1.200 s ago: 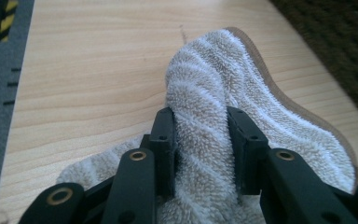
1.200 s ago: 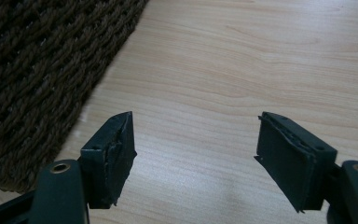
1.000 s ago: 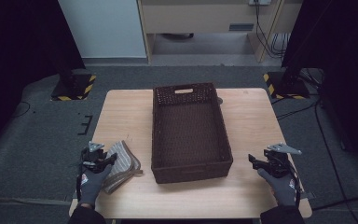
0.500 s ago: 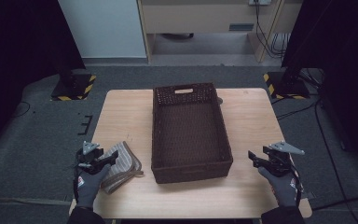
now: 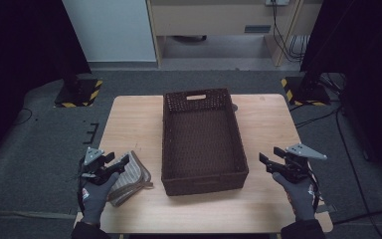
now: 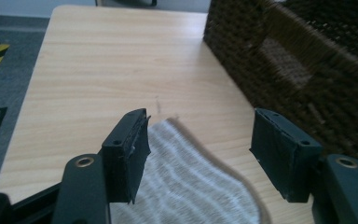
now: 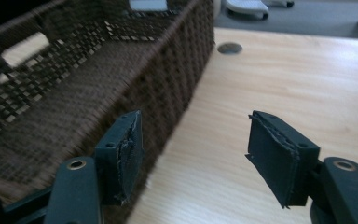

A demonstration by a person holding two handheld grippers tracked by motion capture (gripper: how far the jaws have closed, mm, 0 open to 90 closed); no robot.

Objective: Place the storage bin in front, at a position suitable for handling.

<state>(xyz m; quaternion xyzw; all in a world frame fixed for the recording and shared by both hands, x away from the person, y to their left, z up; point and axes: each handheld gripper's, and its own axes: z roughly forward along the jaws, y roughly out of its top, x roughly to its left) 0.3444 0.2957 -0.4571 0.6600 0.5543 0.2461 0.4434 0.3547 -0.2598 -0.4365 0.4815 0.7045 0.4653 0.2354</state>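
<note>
Pale wooden table, wicker basket at centre. Left gripper hung released, jaws just opened, above the striped cloth; right gripper gaped empty beside the basket, lately narrowing. Probably between grasps: next, down onto the cloth and clamped.

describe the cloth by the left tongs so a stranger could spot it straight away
Start at the dark wicker basket in the middle of the wooden table. To its left, near the table's front edge, lies the folded cloth beneath the open left tongs. It is the soft, flat thing there: grey and white stripes with a brown border.
</note>
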